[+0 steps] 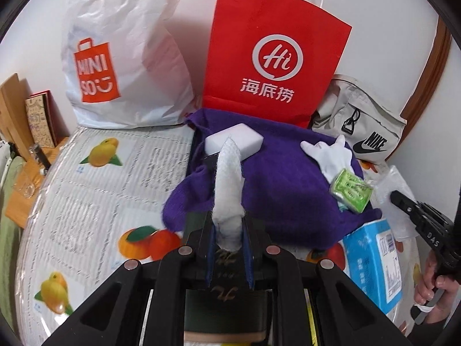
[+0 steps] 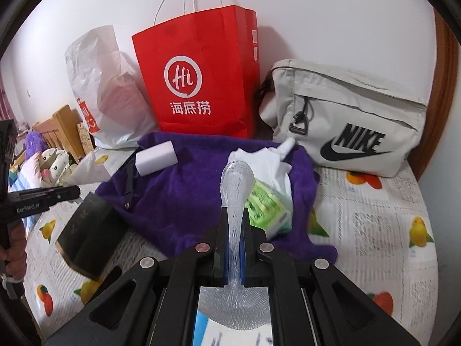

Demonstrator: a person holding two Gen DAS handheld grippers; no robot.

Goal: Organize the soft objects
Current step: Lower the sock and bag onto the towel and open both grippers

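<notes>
Nearest in the left wrist view, your left gripper [image 1: 229,230] is clenched on a strip of white mesh cloth [image 1: 227,184], which stands up between its blue-padded fingers [image 1: 211,248]. Beneath them sits a dark box with gold lettering [image 1: 224,288]. In the right wrist view, your right gripper [image 2: 234,245] is likewise clamped on a sheet of clear netted wrap [image 2: 236,199], which runs up between the fingers and spreads out below the jaws over a blue-and-white pack.

Just beyond both grippers lies the purple cloth [image 1: 276,178], crumpled on the fruit-print table cover [image 1: 95,178]. On its far left part rests a white foam block [image 1: 234,142]. On its right part lies a white glove [image 1: 331,152], with a green tissue pack [image 1: 350,191] touching the glove's near edge. A blue-and-white box [image 1: 374,259] lies at the cloth's near right edge. A black clip-like tool [image 2: 129,178] lies at the cloth's left edge, near the foam block; you cannot tell what it is.

Farther back, against the wall, stand three bags in a row: a white MINISO plastic bag [image 1: 124,57] on the left, a red paper bag [image 1: 273,54] in the middle, touching the cloth's far edge, and a beige Nike pouch [image 2: 351,121] on the right.
</notes>
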